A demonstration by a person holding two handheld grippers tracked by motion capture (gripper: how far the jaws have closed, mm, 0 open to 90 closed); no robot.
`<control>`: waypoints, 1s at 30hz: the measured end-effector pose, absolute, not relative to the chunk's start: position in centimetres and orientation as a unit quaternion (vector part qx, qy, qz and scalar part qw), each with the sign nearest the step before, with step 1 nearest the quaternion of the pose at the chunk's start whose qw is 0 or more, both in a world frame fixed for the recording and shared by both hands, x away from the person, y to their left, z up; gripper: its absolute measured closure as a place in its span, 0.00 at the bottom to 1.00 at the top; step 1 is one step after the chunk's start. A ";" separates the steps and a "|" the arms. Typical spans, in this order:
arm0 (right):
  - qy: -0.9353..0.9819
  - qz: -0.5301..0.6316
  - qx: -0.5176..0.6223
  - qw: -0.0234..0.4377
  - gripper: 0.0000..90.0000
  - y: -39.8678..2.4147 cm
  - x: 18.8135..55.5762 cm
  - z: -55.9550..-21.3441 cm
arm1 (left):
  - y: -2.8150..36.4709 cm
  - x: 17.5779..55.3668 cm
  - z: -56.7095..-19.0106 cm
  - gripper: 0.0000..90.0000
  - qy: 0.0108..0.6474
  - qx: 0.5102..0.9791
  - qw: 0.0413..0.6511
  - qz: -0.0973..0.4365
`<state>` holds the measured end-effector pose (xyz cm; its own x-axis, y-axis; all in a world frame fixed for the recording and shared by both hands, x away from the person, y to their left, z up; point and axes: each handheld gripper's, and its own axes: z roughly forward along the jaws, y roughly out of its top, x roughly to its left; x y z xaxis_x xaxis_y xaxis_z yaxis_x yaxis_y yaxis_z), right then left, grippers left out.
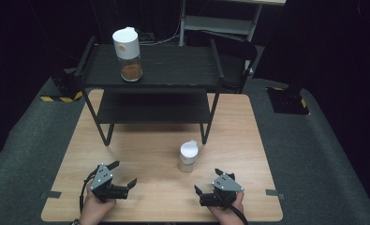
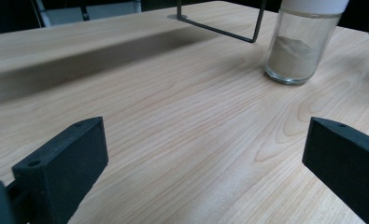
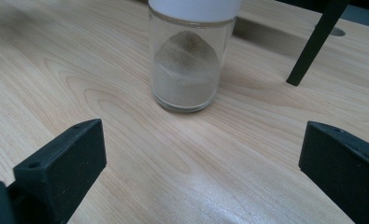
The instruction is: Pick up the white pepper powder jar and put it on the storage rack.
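Your right gripper (image 1: 210, 183) and left gripper (image 1: 122, 176) both gape empty near the table's front edge, leaving the pale jar (image 1: 188, 156) standing free between them, ready to grab.

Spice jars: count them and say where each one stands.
2. A brown-spice jar stands on the black rack's top shelf, left side. A pale-powder jar stands on the wooden table, before the rack's right leg.

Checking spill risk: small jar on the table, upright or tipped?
Upright. The jar stands on its base on the table, white cap on top, powder settled at the bottom.
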<state>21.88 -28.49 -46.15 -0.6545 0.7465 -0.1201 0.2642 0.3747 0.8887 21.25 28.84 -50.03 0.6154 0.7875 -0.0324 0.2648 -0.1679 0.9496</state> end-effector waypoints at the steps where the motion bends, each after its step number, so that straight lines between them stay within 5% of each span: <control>1: 0.785 0.459 0.322 0.264 0.00 -28.5 21.8 -46.2 | 28.7 21.2 -50.0 0.01 0.370 0.721 0.531 0.247; 30: 0.762 0.476 0.339 0.280 0.00 -28.4 21.3 -46.3 | 27.2 20.6 -49.7 0.01 0.377 0.724 0.507 0.275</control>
<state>21.27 -28.36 -46.35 -0.6137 0.7825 -0.1051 0.2495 0.3185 0.9145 20.60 27.25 -49.70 0.5639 0.8257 0.0152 0.2677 -0.2001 0.9425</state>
